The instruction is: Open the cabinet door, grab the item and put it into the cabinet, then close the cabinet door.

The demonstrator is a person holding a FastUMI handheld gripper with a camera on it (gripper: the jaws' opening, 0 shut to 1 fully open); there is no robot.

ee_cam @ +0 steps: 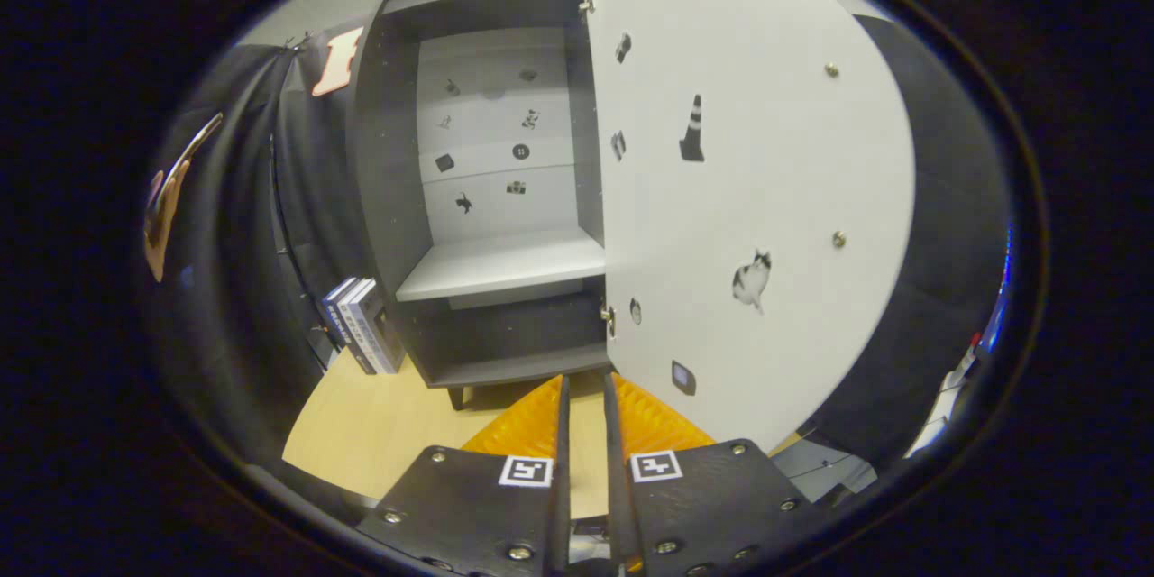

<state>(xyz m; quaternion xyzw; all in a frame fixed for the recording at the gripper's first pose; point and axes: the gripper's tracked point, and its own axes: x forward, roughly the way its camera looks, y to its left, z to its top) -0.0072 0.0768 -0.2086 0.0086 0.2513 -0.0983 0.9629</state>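
Note:
The dark cabinet (pixel 388 180) stands on the wooden table, straight beyond my fingers. Its white door (pixel 766 198) is swung wide open to the right, its inner face with small stickers turned toward me. Inside I see a pale shelf (pixel 505 266) with nothing on it and a dark lower compartment (pixel 514 334). A few books (pixel 361 334) stand upright on the table against the cabinet's left side. My gripper (pixel 585 379) hovers over the table just short of the cabinet's base, near the door's lower hinge edge. Its fingers are drawn close with a thin slit and nothing between them.
Black cloth walls close in on the left (pixel 234 225) and behind the door on the right. The light wooden table (pixel 379 433) stretches from the books toward me. The open door juts out over the table's right part.

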